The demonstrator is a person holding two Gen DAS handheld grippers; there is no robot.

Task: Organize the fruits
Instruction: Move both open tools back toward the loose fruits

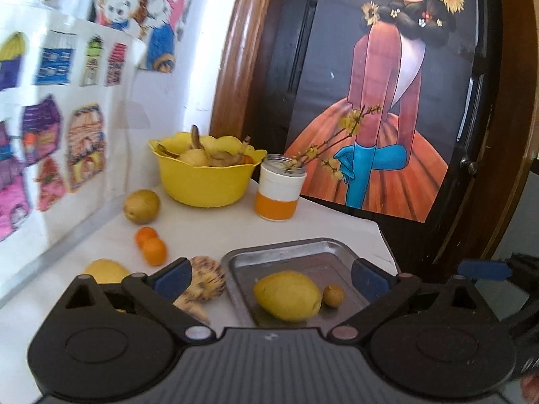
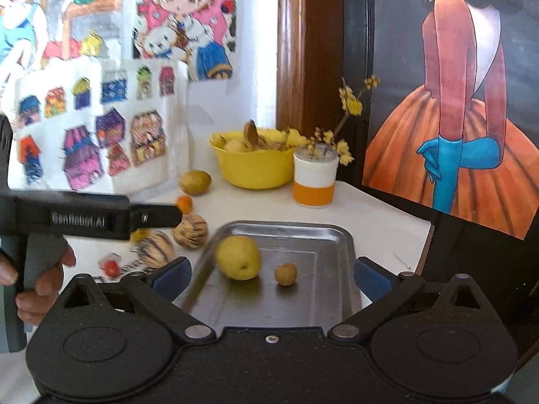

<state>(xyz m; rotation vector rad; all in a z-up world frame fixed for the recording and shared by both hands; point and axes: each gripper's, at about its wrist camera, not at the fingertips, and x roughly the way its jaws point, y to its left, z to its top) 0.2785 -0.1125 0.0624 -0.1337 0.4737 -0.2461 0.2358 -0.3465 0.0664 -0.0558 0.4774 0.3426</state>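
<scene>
Metal is what the tray (image 2: pixel 333 256) is made of, and a yellow fruit (image 2: pixel 238 257) and a small brown nut (image 2: pixel 286 273) already lie loose on its smooth floor near the front edge of the desk (image 2: pixel 370 212). Both the right hand-held gripper (image 2: pixel 271 274) and the left hand-held gripper (image 1: pixel 269 277) are spread wide and hold nothing. More fruits wait at the left desk edge, among them two small oranges (image 1: pixel 151 245). If another round fruit is dropped in carelessly, it could probably roll, knock the nut or slip over the low rim.

Tray (image 2: pixel 333 235) right half free; bowl (image 2: pixel 256 168) & jar (image 2: pixel 315 181) block behind.
</scene>
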